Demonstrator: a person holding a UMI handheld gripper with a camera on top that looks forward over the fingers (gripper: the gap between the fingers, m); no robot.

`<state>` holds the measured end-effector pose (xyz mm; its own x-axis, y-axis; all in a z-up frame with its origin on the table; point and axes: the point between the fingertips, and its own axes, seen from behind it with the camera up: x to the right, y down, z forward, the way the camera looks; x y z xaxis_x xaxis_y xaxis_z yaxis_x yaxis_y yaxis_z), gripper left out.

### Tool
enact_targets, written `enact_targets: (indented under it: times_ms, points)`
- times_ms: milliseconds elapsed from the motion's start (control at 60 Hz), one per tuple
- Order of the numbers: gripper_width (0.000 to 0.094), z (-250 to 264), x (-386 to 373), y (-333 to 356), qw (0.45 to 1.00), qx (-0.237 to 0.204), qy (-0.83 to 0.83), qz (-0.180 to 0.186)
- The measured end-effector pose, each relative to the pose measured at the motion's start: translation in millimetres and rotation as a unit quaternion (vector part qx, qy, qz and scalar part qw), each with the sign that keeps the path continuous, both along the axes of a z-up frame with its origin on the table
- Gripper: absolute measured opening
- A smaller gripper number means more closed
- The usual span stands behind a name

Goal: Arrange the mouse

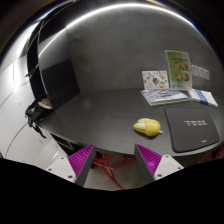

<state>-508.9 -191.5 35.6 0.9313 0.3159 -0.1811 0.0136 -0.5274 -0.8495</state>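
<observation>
Spread jaws of the gripper [115, 160] hold nothing. Beyond them, the yellow mouse [147, 127] rests on the counter [95, 115], just beside the mouse pad [192, 130]. Grasping and placement remain.

Mouse [147, 127] is sitting on table [100, 115], ahead of the gripper [116, 158], left of mousepad [193, 130]. Leaflets [165, 85] are lying behind both.
</observation>
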Motion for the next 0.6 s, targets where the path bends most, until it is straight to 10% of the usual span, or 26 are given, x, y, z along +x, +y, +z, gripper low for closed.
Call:
enact_targets:
  times_ms: [600]
  points:
    - [0.0820, -53, 27, 114, 0.987, 0.028, -0.139, -0.081]
